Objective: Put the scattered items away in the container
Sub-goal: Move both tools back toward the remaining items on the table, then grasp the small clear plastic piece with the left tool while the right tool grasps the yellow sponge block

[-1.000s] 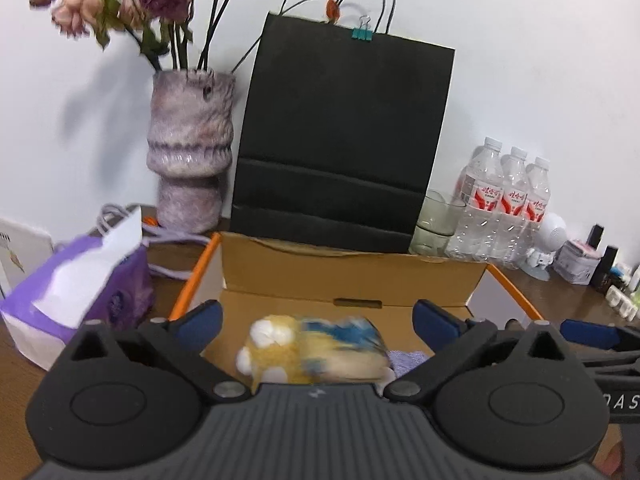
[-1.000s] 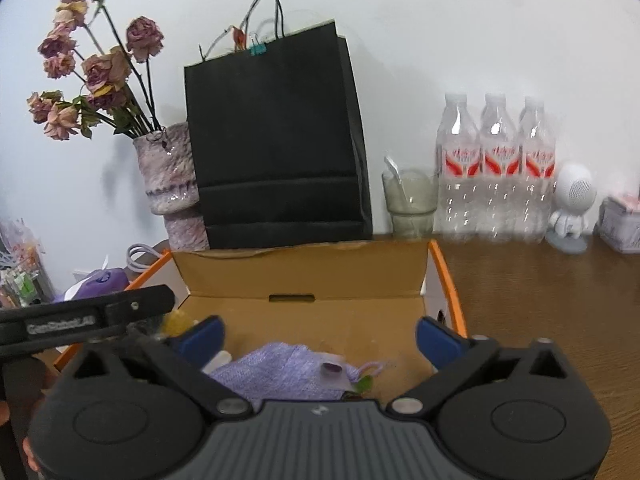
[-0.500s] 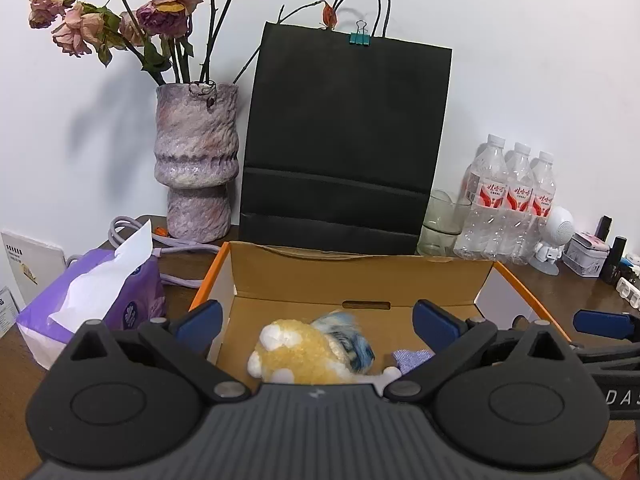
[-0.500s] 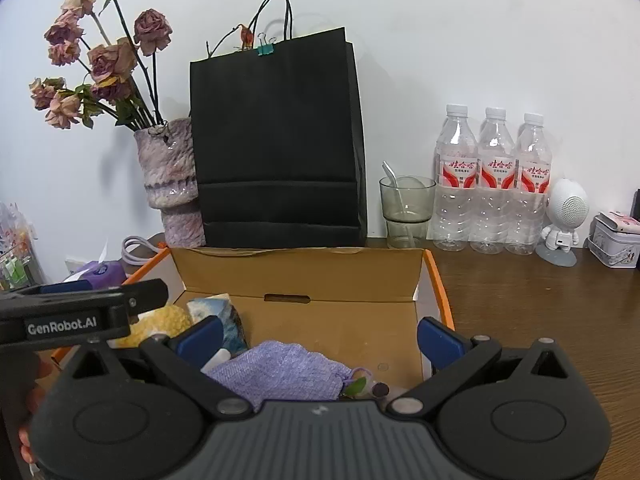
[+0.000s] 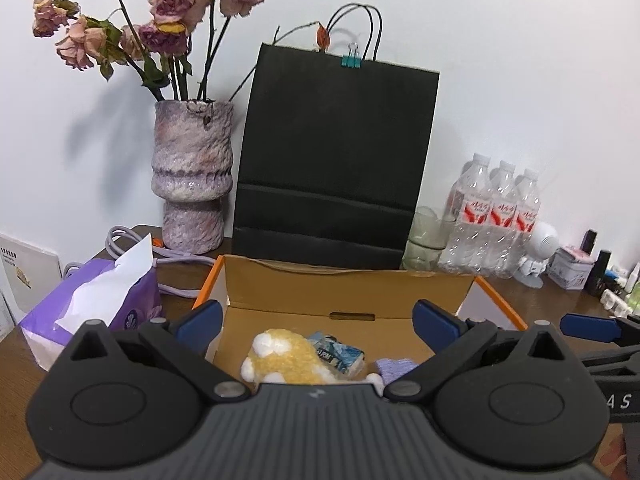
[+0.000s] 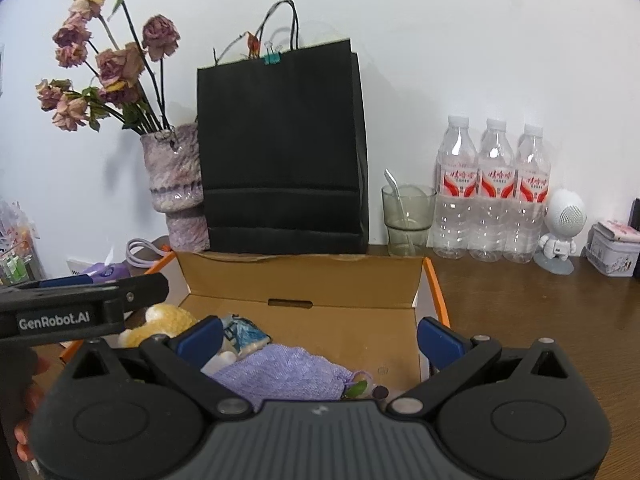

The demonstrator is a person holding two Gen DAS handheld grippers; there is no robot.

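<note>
Both grippers spread wide and empty over the cardboard box point(image 5: 352, 294).

Between the left gripper point(image 5: 318, 322) fingers lay a fuzzy yellow-and-white plush toy point(image 5: 286, 362) and a blue printed packet point(image 5: 338, 354); between the right gripper point(image 6: 320, 336) fingers, a lilac knitted cloth point(image 6: 280, 374).

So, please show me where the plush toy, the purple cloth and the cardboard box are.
plush toy point(image 5: 286, 362), left wrist view, its yellow body.
purple cloth point(image 6: 280, 376), right wrist view, middle of the fabric.
cardboard box point(image 6: 304, 276), right wrist view, its back wall.
</note>
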